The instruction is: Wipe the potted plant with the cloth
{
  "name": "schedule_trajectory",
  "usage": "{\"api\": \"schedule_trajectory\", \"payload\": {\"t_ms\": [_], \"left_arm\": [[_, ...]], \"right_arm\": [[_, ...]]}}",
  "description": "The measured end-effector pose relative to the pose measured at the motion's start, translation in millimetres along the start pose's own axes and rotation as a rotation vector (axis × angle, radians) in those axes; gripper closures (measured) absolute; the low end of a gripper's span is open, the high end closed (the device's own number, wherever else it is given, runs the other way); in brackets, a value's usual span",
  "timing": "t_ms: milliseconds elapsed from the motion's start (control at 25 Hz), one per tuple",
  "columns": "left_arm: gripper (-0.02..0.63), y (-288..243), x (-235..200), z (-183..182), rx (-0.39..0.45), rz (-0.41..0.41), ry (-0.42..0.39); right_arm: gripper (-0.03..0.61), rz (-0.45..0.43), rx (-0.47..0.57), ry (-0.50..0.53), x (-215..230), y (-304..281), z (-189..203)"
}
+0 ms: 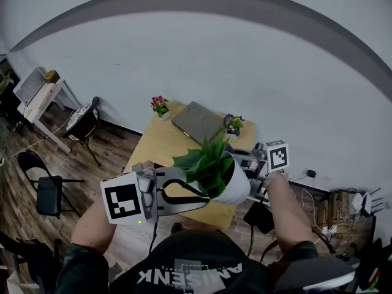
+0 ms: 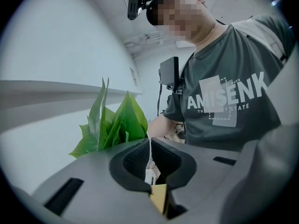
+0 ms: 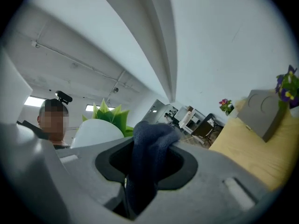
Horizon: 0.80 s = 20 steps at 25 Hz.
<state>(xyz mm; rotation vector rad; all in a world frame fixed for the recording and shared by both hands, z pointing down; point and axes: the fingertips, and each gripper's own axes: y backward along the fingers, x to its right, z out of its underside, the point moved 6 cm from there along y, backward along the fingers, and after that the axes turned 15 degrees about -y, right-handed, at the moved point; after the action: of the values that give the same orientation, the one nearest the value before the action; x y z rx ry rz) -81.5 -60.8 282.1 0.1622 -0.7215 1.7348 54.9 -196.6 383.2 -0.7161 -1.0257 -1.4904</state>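
— White pot (image 1: pixel 237 187), green leaves (image 1: pixel 205 161). Whose jaws have hold of it?

— Mine, on the left gripper (image 1: pixel 203 195). Those jaws are all but closed, pinched on the thin white rim, which runs edge-on between the pads. The pot hangs off the tips, tilted and held up off the table (image 1: pixel 152 153). The leaves rise just beyond the jaws and a little to their left.

— And your other one?

— The right gripper (image 3: pixel 150 146) has its jaws clamped on a dark blue cloth (image 3: pixel 148 136). The cloth is bunched up and bulges out past the tips. Beyond those jaws, on their left, is the white side of the pot with leaf tips showing above it. Whether the cloth touches the pot I cannot tell.

— What else is near?

— Off to the right of the right jaws lies the yellow table. A flat grey case (image 3: pixel 264 111) sits on it, with a small pot of purple flowers (image 3: pixel 287 85) just beside the case. A pot of pink flowers (image 3: pixel 225 105) stands farther off.
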Motion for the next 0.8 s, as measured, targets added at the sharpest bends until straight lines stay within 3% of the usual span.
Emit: {"api": "schedule_trajectory", "payload": {"t_ms": [240, 520, 800], "left_arm": [[0.601, 0.0, 5.1, 3.9, -0.016, -0.002, 0.026], [0.601, 0.8, 7.7, 13.7, -0.039, 0.0, 0.049], [0.601, -2.3, 3.9, 25.8, -0.057, -0.001, 0.073]], "right_arm": [[0.454, -0.203, -0.049, -0.11, -2.8, -10.6, 5.5], [0.454, -0.228, -0.017, -0.145, 1.5, -3.8, 7.4], [0.454, -0.169, 0.072, -0.096, -5.2, 16.9, 3.1]]}}
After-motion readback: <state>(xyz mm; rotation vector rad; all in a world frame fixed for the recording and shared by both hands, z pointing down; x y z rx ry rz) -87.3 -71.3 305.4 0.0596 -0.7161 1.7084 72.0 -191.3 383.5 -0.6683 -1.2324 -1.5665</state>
